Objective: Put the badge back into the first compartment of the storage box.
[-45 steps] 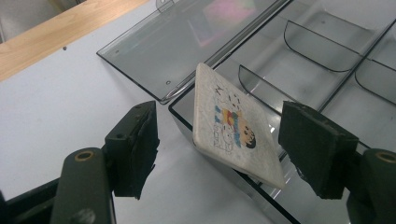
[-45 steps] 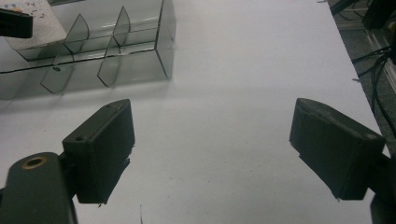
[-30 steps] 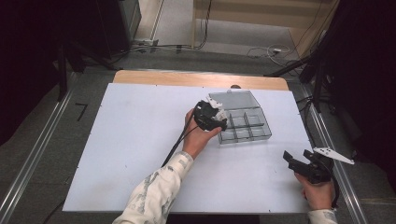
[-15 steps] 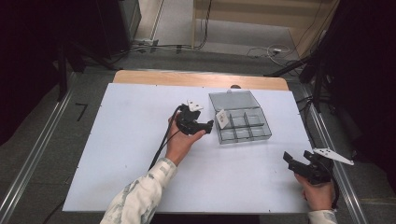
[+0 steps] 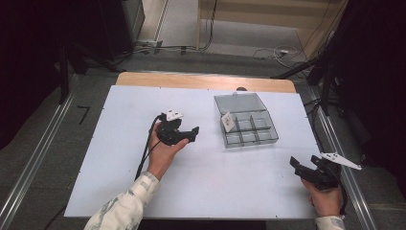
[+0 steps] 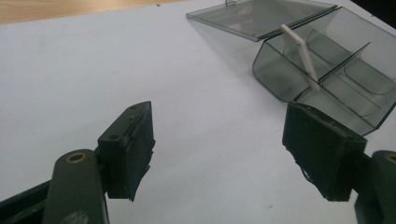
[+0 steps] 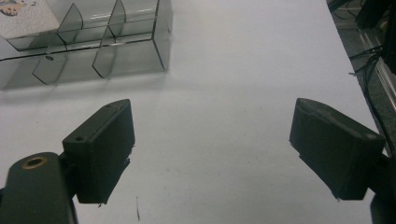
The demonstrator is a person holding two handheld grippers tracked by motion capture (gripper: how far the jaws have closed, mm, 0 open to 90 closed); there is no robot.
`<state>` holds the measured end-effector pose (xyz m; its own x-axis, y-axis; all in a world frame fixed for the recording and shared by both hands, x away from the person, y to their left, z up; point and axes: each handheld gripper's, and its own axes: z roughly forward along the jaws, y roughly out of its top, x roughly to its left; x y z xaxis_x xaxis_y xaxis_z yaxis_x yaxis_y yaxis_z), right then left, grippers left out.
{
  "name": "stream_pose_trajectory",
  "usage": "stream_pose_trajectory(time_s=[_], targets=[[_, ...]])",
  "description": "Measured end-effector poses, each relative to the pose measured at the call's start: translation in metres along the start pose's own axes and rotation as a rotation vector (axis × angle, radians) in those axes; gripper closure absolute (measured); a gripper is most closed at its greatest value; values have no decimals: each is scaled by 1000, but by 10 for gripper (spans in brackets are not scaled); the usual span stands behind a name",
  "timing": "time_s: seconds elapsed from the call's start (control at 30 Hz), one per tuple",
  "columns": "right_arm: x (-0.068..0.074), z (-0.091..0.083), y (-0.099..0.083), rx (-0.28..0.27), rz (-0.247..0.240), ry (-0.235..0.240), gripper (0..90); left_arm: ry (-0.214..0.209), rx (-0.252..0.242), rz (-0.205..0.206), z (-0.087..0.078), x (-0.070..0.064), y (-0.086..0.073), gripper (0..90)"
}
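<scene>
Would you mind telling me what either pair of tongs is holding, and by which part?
Nothing: the left tongs and the right tongs are both open and empty.

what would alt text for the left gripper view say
The left gripper holds its two black jaws wide open and empty above a white table. Beyond its right jaw sits a clear compartment box, lid open, with a small white card leaning inside.

In the right gripper view, the top edge is cutting off the far part of the clear compartment box (image 7: 100, 44), and the printed face of the white card (image 7: 23, 16) inside it is running out of frame. In the left gripper view, the right tool jaw is covering the box's near corner, and the card (image 6: 301, 53) is showing edge-on, its face unreadable.
</scene>
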<state>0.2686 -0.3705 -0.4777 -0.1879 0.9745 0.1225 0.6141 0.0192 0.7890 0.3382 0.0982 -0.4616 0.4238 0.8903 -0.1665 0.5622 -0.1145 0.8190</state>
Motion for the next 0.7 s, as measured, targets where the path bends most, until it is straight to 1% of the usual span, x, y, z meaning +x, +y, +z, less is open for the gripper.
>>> stream_pose_trajectory(time_s=[0.1, 0.17, 0.27, 0.37, 0.5, 0.7], targets=[[0, 0, 0, 2, 5, -1, 125, 11, -5, -13, -8, 9, -5, 253], [-1, 0, 0, 4, 7, -1, 125, 12, -12, -29, -12, 14, -7, 253], [-1, 0, -1, 5, 3, -5, 125, 18, -13, -39, -18, 19, -12, 252], [0, 0, -1, 5, 2, -5, 125, 24, -18, -47, -23, 24, -17, 253], [0, 0, -1, 7, 0, -6, 125, 22, -21, -54, -30, 27, -22, 252], [0, 0, -1, 8, 2, -8, 125, 26, -20, -63, -36, 33, -30, 252]])
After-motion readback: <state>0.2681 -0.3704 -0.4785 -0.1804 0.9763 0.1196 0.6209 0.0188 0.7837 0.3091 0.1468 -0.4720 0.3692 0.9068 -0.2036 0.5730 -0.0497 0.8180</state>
